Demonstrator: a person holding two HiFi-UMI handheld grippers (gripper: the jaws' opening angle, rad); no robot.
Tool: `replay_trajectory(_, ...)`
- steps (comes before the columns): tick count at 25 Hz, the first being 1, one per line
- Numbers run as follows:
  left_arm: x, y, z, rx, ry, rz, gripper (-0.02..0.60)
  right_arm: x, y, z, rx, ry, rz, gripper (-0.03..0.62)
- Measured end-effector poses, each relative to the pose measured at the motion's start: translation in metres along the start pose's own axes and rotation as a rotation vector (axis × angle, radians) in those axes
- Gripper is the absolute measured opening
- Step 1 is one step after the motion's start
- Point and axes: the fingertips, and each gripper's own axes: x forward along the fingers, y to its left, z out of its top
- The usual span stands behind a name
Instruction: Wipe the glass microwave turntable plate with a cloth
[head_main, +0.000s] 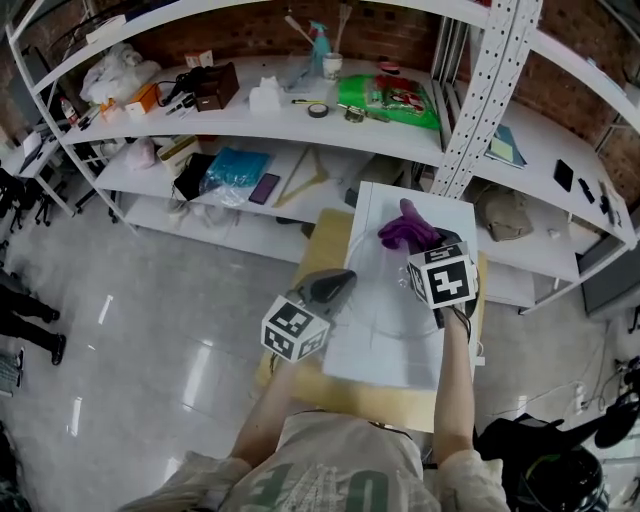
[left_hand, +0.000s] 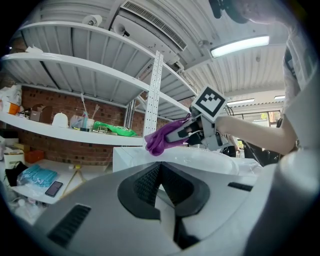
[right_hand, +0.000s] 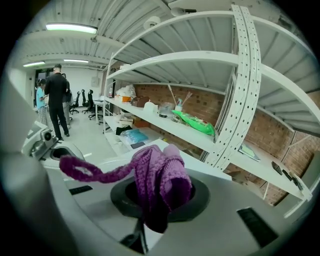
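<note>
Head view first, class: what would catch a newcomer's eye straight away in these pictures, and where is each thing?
The purple cloth stands out most, bunched in the right tool over the far part of the white board. Next come the black-and-white marker cubes on both tools. The left tool appears shut on the left rim of the clear glass plate lying on that board.

Purple cloth (right_hand: 159, 177) bunched in the right gripper (right_hand: 151, 202) hides its jaw tips; beneath it, the glass plate (head_main: 386, 322) shows only a faint rim, while people (right_hand: 54, 100) far left are too small to detail.
</note>
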Motion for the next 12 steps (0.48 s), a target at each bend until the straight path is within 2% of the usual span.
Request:
replay_trajectory(4, 0.003, 0.001, 0.003, 0.01, 0.0, -0.001, -0.003, 0.014, 0.002, -0.006, -0.03, 0.054, 0.014, 0.051)
replay_trajectory(12, 0.002, 0.001, 0.002, 0.016, 0.007, 0.003, -0.003, 0.002, 0.024, -0.016, -0.093, 0.099, 0.054, 0.051)
